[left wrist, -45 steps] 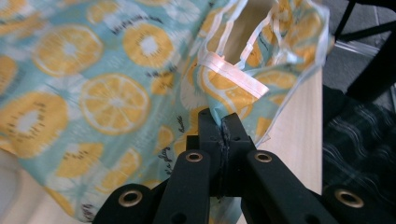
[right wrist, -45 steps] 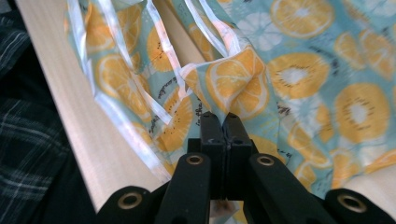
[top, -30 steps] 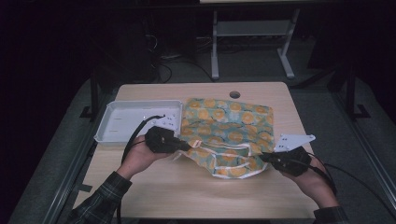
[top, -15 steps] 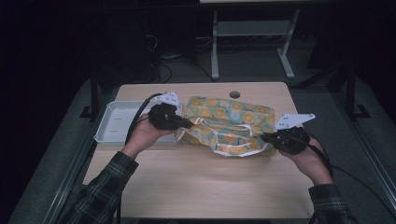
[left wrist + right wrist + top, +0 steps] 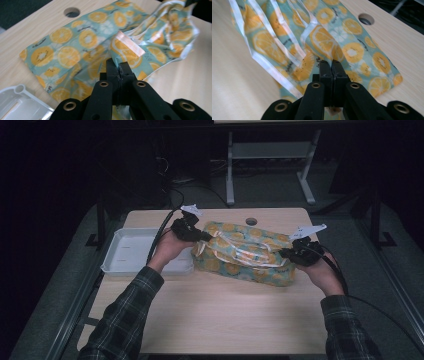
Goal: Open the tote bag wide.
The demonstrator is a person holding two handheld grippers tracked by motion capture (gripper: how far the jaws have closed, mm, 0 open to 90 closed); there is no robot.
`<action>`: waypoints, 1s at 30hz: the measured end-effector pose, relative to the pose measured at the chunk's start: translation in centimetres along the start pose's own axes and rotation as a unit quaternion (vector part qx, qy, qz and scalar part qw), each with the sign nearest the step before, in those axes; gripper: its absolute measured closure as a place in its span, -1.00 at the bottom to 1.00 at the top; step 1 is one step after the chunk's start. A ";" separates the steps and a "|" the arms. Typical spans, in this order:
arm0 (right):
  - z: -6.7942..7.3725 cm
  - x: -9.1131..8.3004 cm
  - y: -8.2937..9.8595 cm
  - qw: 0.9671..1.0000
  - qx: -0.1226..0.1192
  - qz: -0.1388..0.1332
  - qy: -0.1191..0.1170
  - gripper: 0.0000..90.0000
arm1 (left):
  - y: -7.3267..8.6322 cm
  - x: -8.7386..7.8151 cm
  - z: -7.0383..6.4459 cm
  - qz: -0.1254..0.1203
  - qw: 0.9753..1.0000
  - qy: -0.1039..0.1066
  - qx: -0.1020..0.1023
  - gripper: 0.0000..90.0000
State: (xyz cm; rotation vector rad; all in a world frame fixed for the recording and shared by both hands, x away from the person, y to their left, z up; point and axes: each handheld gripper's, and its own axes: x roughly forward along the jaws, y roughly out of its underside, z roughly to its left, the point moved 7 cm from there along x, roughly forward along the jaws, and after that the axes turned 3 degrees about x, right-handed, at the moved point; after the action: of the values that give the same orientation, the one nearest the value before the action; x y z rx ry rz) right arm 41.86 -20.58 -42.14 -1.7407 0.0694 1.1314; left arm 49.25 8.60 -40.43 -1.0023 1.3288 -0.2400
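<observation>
Dark green plaid sleeves cover both forearms. Each hand grips a black claw, left claw [image 5: 209, 237] and right claw [image 5: 281, 253], topped by a pale three-cornered plate and trailing a black cable. Brass-ringed screws dot the black jaws.

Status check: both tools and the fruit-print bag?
Left tool shut on fruit-print bag, right tool shut on its other end. Bag half folded on table. White tray beside it at left, not in the way.

tools: 2 [image 5: 205, 236] [image 5: 285, 253] | fruit-print bag [image 5: 245, 252]: 1 | tray [image 5: 125, 251]: 1 | table [image 5: 220, 310]: 1
</observation>
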 end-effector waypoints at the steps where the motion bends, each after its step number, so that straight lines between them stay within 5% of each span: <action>1: 0.0 0.0 0.0 1.000 0.000 0.000 0.000 0.96 | 0.0 0.0 0.0 0.000 1.000 0.000 0.000 0.98; 7: -1.0 2.3 0.8 1.000 0.017 0.017 0.005 0.96 | 1.0 2.7 1.7 0.028 0.999 -0.017 -0.028 0.98; 11: -1.3 3.4 1.6 0.999 0.029 0.027 0.001 0.96 | 1.9 4.1 2.2 0.062 0.997 -0.021 -0.027 0.98; 20: -1.7 5.0 2.6 0.998 0.039 0.050 -0.005 0.96 | 2.8 6.0 2.1 0.094 0.995 -0.018 -0.032 0.98; 30: -1.4 5.8 3.4 0.997 0.034 0.073 -0.006 0.96 | 4.1 6.3 0.6 0.131 0.991 0.013 -0.030 0.98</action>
State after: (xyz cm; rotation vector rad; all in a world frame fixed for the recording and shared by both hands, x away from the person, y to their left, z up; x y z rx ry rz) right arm 44.26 -20.81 -48.58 -1.6892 0.2287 1.2318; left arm 50.04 7.04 -47.76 -0.8665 1.4824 -0.0143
